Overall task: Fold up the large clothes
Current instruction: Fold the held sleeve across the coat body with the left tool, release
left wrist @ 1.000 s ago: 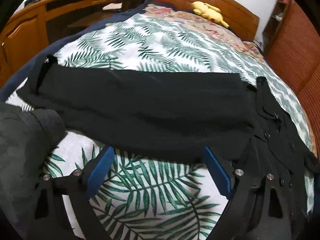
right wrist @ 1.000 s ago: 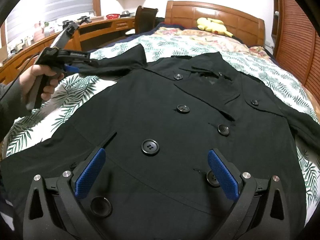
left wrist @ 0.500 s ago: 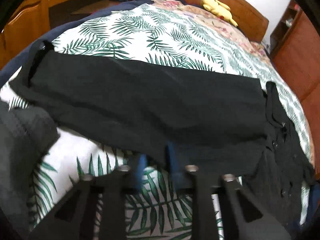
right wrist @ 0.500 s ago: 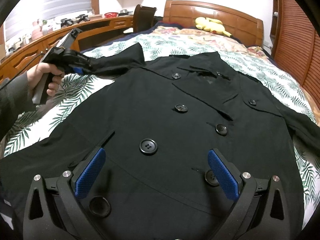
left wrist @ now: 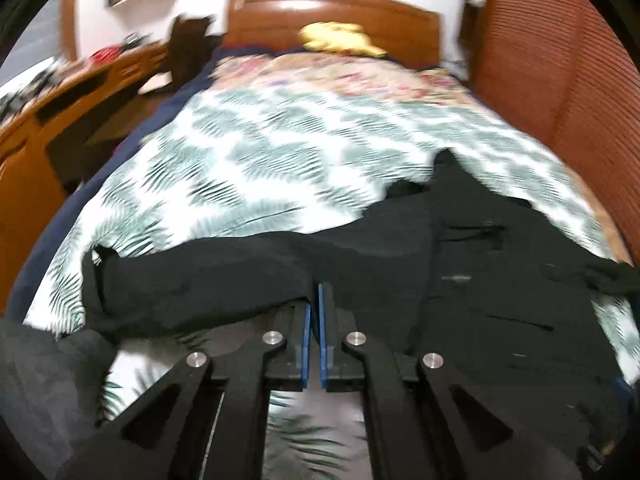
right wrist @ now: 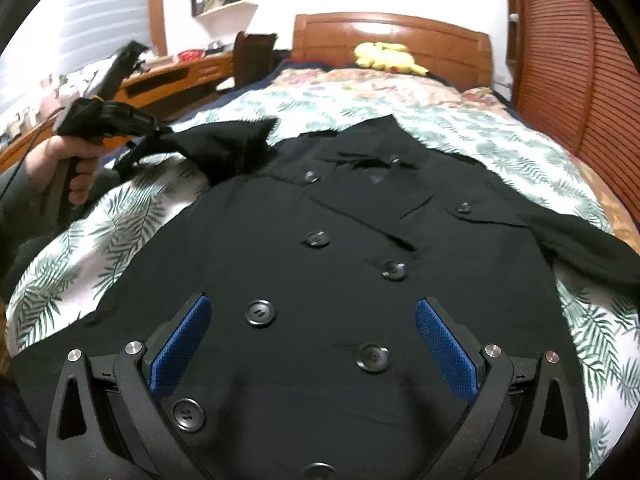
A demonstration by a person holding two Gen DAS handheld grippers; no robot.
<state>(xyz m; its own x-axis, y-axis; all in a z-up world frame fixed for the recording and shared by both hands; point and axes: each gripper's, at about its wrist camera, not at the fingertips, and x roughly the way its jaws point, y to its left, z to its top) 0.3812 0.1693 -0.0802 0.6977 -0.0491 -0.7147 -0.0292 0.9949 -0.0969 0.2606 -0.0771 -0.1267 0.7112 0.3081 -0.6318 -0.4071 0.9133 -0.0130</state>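
Two blue-padded fingers of the right gripper (right wrist: 314,344) stand wide apart at the near edge of the right wrist view, hovering over the lower front of the black coat (right wrist: 360,264) with nothing between them. That coat lies face up, buttoned, spread across the bed's leaf-print quilt (right wrist: 120,232), its collar toward the far end and its hem nearest the camera; a row of dark buttons (right wrist: 260,313) runs up its front. Toward the left of the same view a hand (right wrist: 68,168) holds the left gripper (right wrist: 160,133), which has the coat's left sleeve (right wrist: 236,148) pulled up off the quilt so the cloth bunches and folds back toward the coat's shoulder. Seen from the left wrist, the left gripper (left wrist: 314,312) has its blue pads pressed together on the edge of that sleeve (left wrist: 192,280), the black fabric draping across the frame from the left and joining the body of the coat (left wrist: 500,300) on the right; the picture is blurred. Farther back, beyond the leaf quilt, lies a floral cover (right wrist: 380,84), then a yellow plush toy (right wrist: 384,56) against the wooden headboard (right wrist: 392,32), and a wooden counter (right wrist: 184,76) runs along the far left wall
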